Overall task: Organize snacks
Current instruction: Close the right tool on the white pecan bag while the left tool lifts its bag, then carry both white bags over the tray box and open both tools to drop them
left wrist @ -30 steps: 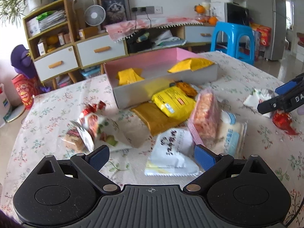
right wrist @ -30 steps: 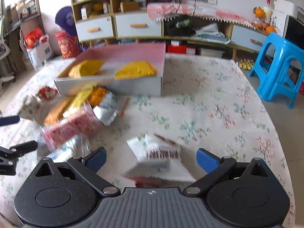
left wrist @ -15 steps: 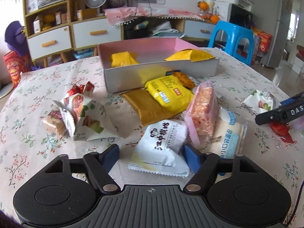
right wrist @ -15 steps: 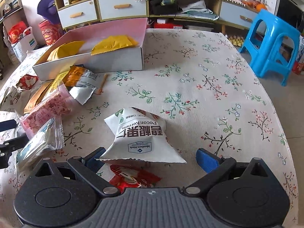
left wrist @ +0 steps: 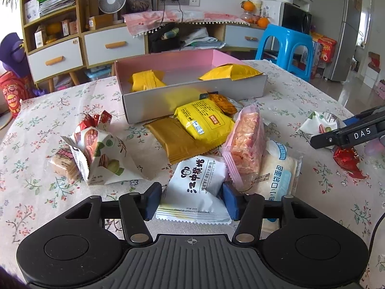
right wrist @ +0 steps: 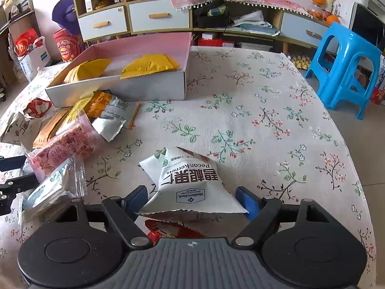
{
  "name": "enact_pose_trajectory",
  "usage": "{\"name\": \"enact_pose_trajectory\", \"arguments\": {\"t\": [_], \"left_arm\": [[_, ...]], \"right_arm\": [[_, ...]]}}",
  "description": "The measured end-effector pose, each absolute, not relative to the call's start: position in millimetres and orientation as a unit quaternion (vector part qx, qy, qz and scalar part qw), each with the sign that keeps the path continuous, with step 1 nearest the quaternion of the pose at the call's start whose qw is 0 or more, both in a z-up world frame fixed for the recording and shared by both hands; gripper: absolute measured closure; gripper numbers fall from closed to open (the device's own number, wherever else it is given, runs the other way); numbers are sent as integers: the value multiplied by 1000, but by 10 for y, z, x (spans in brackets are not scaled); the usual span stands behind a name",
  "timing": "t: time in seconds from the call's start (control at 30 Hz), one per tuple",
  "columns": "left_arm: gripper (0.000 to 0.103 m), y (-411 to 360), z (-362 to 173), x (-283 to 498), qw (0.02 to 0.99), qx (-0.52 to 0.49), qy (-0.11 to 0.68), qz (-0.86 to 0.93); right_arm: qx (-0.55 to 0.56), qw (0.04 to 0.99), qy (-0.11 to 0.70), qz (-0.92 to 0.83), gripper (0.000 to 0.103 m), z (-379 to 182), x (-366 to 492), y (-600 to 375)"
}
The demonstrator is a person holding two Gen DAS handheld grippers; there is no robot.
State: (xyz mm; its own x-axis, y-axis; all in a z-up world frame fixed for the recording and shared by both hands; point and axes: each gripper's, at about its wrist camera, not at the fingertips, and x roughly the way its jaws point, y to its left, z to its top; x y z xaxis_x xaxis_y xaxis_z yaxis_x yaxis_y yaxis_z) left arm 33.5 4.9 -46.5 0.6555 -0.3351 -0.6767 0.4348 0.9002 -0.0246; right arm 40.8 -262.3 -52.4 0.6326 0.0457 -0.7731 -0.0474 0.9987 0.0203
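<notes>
2 grippers work at once here, and we see each one straddling its own snack on the flowered tablecloth (right wrist: 264, 101). Our left gripper (left wrist: 191, 201) has just been closing its jaws around the white coconut-biscuit packet (left wrist: 196, 189); the blue pads sit at the packet's 2 sides, and the right-hand pad looks to be touching the wrapper, but we cannot tell whether the left-hand one presses yet. Our right gripper (right wrist: 192, 200) has also just been narrowing, with the white pecan kernels bag (right wrist: 190, 183) between its fingers; the wide bottom seam reaches the right pad, while a firm squeeze is not something we can confirm. A red wrapper (right wrist: 168, 228) lies just under that bag, close to the gripper body.

Beyond the left gripper, the pink-lined box (left wrist: 190, 82) stands on the table with 2 yellow packets inside, 1 at the left end (left wrist: 146, 79) and 1 leaning on the right side (left wrist: 231, 72). In front of the box lie a yellow packet (left wrist: 204, 122) on a mustard-brown packet (left wrist: 173, 139), a pink rice-crisp bar (left wrist: 247, 147) and a pale bread pouch (left wrist: 276, 173) beside it. To the left we see a nut bag (left wrist: 101, 156) near a small brown cake (left wrist: 63, 166).
</notes>
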Motion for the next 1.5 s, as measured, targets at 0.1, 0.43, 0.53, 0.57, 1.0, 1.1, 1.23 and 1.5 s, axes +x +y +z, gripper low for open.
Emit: {"name": "enact_pose_trajectory", "arguments": {"t": [0.1,0.43,0.53,0.57,1.0,1.1,1.23,1.5], "left_arm": [[51,54,-427,326,907,73,357,-210],[51,164,-270,297,907,57,361,-209],[51,176,-217,287,907,53,358,-215],[51,176,-202,282,907,52,357,-218],[51,154,-57,307,909,36,347,-227],[51,165,-19,326,912,33,342,-224],[51,181,43,362,916,24,336,-220],[51,127,130,444,918,14,331,-218]], "right_arm": [[-8,908,418,27,33,-496,403,-2605],[3,914,403,36,34,-377,397,-2574],[10,916,398,41,34,-325,386,-2566],[12,917,397,43,34,-308,386,-2560],[50,920,385,60,34,-98,405,-2523],[64,920,382,62,34,-30,439,-2521],[80,921,376,64,34,62,502,-2503],[108,920,370,65,34,201,680,-2411]]}}
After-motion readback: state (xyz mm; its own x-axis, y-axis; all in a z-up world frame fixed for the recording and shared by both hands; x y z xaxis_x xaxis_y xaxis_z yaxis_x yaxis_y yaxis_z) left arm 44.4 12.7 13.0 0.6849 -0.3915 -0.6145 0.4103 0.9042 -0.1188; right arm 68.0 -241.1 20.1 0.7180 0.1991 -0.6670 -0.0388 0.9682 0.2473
